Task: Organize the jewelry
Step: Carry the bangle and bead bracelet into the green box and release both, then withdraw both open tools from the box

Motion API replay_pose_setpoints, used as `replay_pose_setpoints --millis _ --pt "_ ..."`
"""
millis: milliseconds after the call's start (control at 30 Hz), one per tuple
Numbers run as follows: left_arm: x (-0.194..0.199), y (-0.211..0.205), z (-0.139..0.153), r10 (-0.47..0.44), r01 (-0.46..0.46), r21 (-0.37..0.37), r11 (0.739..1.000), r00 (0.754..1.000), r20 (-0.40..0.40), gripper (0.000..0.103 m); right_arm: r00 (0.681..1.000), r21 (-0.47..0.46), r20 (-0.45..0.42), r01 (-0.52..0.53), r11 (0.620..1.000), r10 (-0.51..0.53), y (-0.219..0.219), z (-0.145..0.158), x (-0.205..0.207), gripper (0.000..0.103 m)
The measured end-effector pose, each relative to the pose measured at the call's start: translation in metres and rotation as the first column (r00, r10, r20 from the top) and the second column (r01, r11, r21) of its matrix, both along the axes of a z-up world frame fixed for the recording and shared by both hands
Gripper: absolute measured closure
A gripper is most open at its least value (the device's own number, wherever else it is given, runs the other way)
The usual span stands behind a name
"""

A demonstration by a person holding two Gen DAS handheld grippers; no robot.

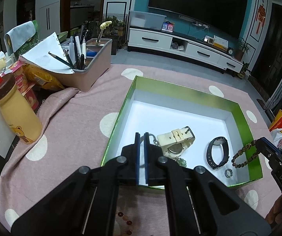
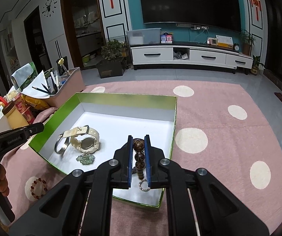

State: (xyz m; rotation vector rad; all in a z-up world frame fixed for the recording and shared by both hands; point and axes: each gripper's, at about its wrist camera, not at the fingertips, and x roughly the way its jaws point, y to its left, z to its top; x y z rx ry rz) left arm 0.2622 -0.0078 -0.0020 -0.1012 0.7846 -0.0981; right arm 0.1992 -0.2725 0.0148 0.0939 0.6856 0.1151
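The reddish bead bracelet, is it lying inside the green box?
No, the reddish bead bracelet lies on the pink dotted cloth, outside the near left wall of the green box.

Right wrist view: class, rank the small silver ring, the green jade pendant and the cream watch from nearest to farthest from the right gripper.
1. Small silver ring, right below the right gripper, in the box.
2. Green jade pendant, to its left.
3. Cream watch, farther left and beyond.

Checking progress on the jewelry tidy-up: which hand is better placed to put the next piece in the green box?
Right. The right gripper is shut on the brown bead bracelet above the green box; the left gripper is shut with nothing in it.
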Motion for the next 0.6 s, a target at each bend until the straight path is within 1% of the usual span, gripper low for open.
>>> replay_pose_setpoints --millis 167,233,300,367,433,500,533,600 --pt "-0.002 -0.002 0.001 -0.009 0.009 -0.001 1.000 1.000 0.003 0.100 1.000 0.001 -0.010 0.011 1.000 -0.011 -0.001 -0.001 0.001 0.091" --pt "-0.003 -0.003 0.002 -0.010 0.010 0.001 1.000 1.000 0.003 0.100 1.000 0.007 -0.013 0.014 1.000 -0.014 -0.003 -0.001 0.001 0.086" --pt "-0.004 -0.003 0.002 -0.012 0.012 -0.003 1.000 1.000 -0.001 0.093 1.000 0.018 -0.009 0.023 1.000 -0.023 -0.004 -0.001 -0.002 0.068" --pt "-0.006 -0.004 0.004 -0.013 0.013 -0.003 1.000 1.000 0.003 0.079 1.000 0.025 -0.001 0.027 0.999 -0.027 -0.005 0.002 -0.005 0.065" --pt "-0.008 -0.003 0.006 -0.012 0.012 -0.004 1.000 1.000 0.009 0.071 1.000 0.029 0.007 0.024 0.999 -0.024 -0.005 0.004 -0.008 0.064" --pt "-0.010 -0.004 0.008 -0.013 0.013 -0.004 1.000 1.000 0.014 0.061 1.000 0.033 0.013 0.022 0.999 -0.022 -0.004 0.006 -0.011 0.062" --pt "-0.011 -0.004 0.009 -0.013 0.013 -0.003 1.000 1.000 0.016 0.053 1.000 0.035 0.017 0.022 0.999 -0.022 -0.004 0.007 -0.013 0.061" --pt "-0.013 -0.004 0.011 -0.012 0.012 -0.003 1.000 1.000 0.019 0.046 0.999 0.037 0.027 0.020 0.999 -0.021 -0.003 0.010 -0.017 0.056"
